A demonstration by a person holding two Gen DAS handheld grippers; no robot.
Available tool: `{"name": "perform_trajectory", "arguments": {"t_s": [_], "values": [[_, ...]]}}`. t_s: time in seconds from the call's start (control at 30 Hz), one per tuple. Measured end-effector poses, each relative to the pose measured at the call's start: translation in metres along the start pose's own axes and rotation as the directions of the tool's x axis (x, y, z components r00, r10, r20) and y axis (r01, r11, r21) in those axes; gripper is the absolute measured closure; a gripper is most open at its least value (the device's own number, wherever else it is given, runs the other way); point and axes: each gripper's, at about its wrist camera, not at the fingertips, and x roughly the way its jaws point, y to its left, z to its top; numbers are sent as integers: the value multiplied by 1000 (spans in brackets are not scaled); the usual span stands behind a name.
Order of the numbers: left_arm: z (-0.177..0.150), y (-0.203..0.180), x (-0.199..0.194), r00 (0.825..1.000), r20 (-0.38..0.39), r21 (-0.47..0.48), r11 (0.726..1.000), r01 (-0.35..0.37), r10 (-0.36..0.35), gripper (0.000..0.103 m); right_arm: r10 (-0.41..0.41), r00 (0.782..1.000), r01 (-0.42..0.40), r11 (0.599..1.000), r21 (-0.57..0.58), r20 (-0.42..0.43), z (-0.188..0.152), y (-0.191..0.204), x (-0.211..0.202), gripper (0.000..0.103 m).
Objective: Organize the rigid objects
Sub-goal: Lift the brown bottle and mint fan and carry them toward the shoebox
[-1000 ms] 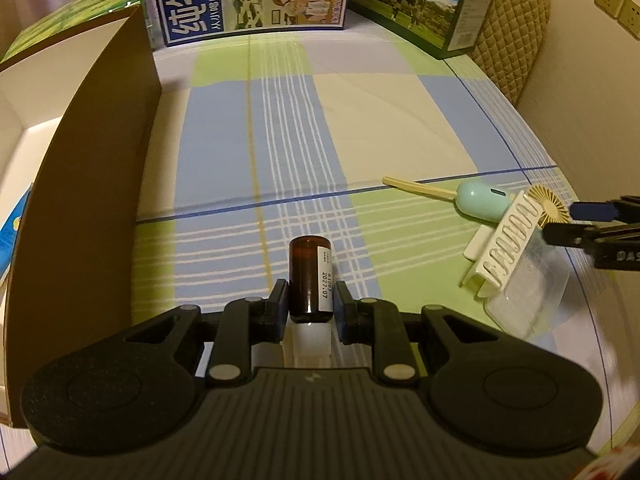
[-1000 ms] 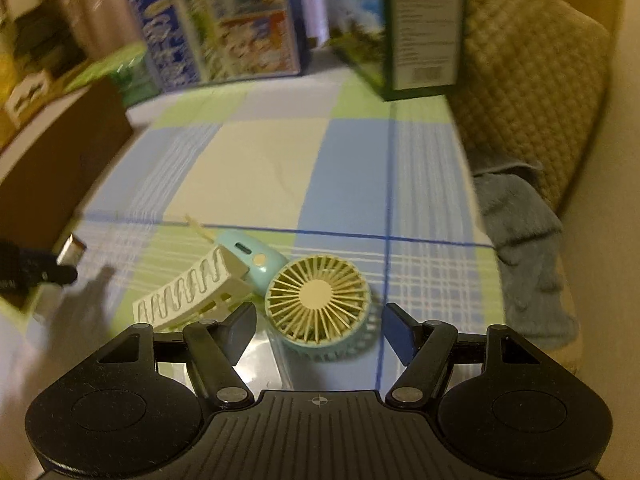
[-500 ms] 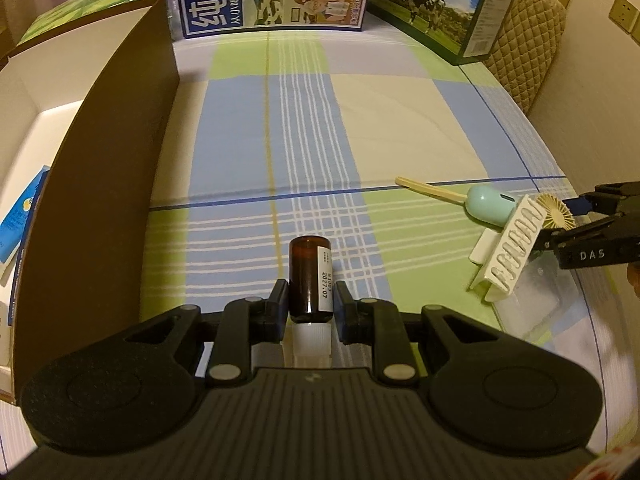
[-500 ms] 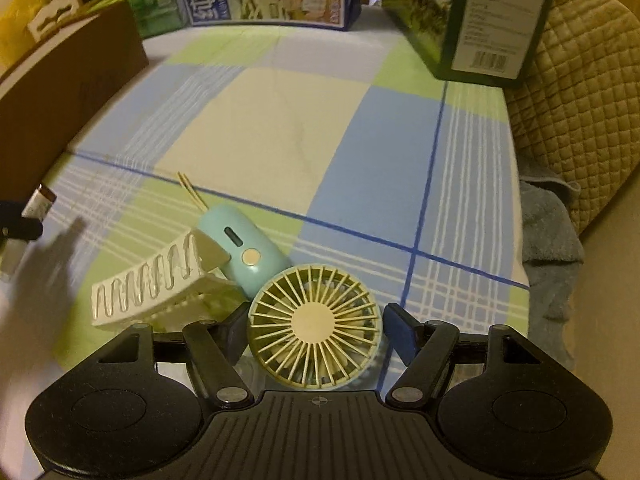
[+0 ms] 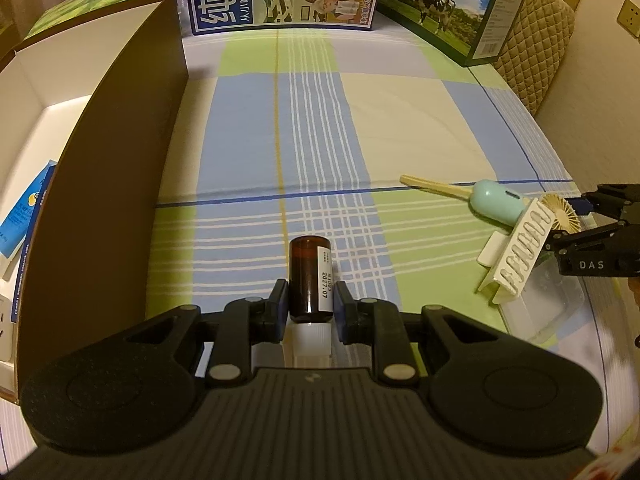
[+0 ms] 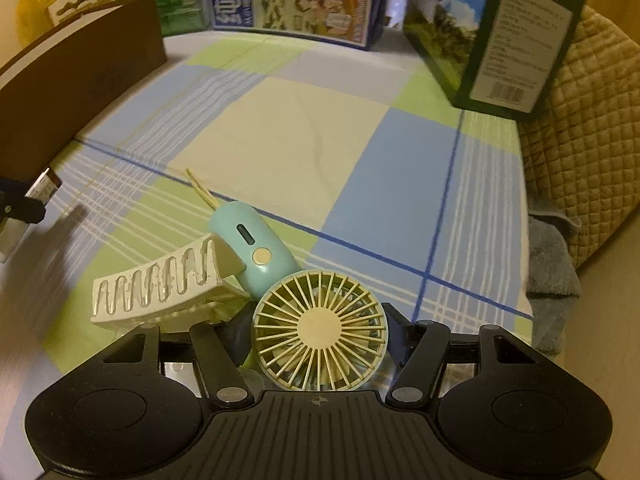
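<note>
Plaid cloth over the tabletop, milk cartons along the far edge. Since a second ago, right hand-held gripper has dropped around the fan's round head, jaws closing, pads not yet pressing. Fan handle points away toward the cartons, beside the white rack. Left hand-held gripper clamps the brown bottle, long axis pointing away. Brown box walls the left; middle cloth open.
</note>
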Motion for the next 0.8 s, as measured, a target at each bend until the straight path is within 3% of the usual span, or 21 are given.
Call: {"name": "perform_trajectory", "arguments": {"t_s": [0.4,0.8], "values": [[2,0,-5,1000,17,9,1000,5,-5,84,-33,999,27,990,135,42,2,-15,-24,43],[9,-5,-31,997,76,10,1000,20,-21,84,-45,995,29,984,177,87,9,-10,-55,43]]}}
